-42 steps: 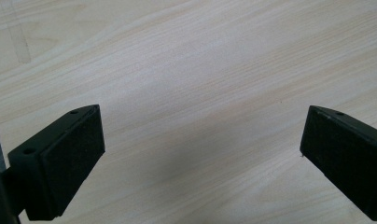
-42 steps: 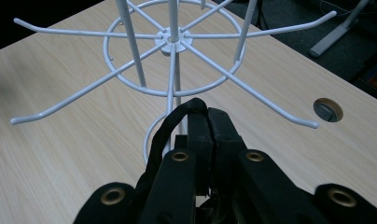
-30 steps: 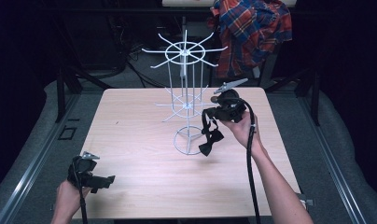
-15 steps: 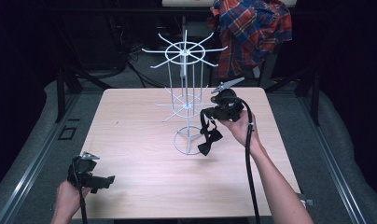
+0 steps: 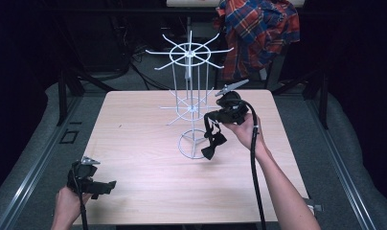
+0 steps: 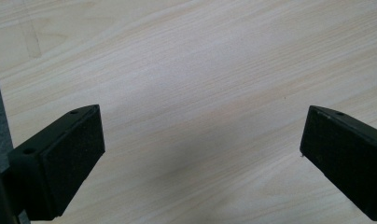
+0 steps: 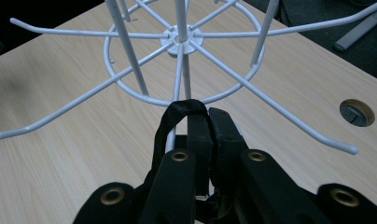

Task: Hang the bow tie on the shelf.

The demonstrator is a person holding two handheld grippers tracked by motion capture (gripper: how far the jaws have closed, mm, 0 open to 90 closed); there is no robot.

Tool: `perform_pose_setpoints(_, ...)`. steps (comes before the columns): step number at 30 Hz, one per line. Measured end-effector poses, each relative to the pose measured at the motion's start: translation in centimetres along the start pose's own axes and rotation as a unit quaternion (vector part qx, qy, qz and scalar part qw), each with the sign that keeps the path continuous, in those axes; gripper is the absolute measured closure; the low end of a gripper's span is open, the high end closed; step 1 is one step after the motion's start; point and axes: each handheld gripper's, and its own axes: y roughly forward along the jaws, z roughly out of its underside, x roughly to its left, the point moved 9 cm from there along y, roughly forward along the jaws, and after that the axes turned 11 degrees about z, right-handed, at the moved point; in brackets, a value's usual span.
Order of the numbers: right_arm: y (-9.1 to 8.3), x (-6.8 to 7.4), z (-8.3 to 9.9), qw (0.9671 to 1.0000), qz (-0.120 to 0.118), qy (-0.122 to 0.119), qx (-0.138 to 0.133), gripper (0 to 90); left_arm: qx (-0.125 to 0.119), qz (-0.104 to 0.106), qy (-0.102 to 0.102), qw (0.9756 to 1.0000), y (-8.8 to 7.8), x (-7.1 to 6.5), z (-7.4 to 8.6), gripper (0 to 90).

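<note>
A white wire display rack (image 5: pixel 190 98) with two tiers of hooks stands at the middle of the wooden table (image 5: pixel 134 129). My right gripper (image 5: pixel 210 116) is just right of the rack, shut on the strap of a black bow tie (image 5: pixel 213 144), which hangs down beside the rack's base ring. In the right gripper view the strap (image 7: pixel 177 112) loops over the closed fingertips of the right gripper (image 7: pixel 209 117), right below a lower-tier hook of the rack (image 7: pixel 179 41). My left gripper (image 5: pixel 107 185) rests low at the table's front left corner. In the left gripper view the left gripper (image 6: pixel 200 154) stands wide open over bare wood.
A plaid shirt (image 5: pixel 258 33) hangs behind the table at the back right. A round cable hole (image 7: pixel 357 112) sits in the tabletop. Metal frame rails (image 5: pixel 38 158) run along both sides of the table.
</note>
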Motion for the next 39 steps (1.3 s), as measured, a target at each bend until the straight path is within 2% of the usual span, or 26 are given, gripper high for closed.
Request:
perform_pose_setpoints(12, 0.3, -0.1, 0.4, 0.9999, -0.003, 0.01, -0.005, 80.9, 0.002, 0.0, 0.001, 1.0, 0.1, 0.0, -0.1, 0.0)
perform_pose_setpoints(17, -0.1, -0.3, 0.5, 0.9999, -0.004, 0.008, -0.009, 77.9, 0.004, 0.001, 0.0, 1.0, 0.2, -0.1, 0.0, 0.0)
perform_pose_setpoints(19, -0.3, -0.3, 0.5, 0.9998, -0.003, 0.016, -0.012, 75.8, 0.004, 0.001, 0.001, 1.0, 0.1, 0.0, 0.0, 0.0)
perform_pose_setpoints(24, -1.3, -0.8, 0.6, 0.9997, -0.004, 0.019, -0.018, 72.0, 0.002, 0.001, 0.001, 1.0, 0.1, 0.0, 0.0, 0.0)
perform_pose_setpoints(35, -4.0, -1.9, 1.2, 0.9991, 0.009, 0.033, -0.025, 55.8, 0.003, 0.001, 0.005, 1.0, 0.2, -0.2, -0.2, 0.0)
perform_pose_setpoints(39, -4.7, -2.3, 1.5, 0.9991, 0.018, 0.029, -0.024, 57.8, 0.002, 0.003, 0.005, 1.0, 0.2, -0.3, -0.3, 0.0)
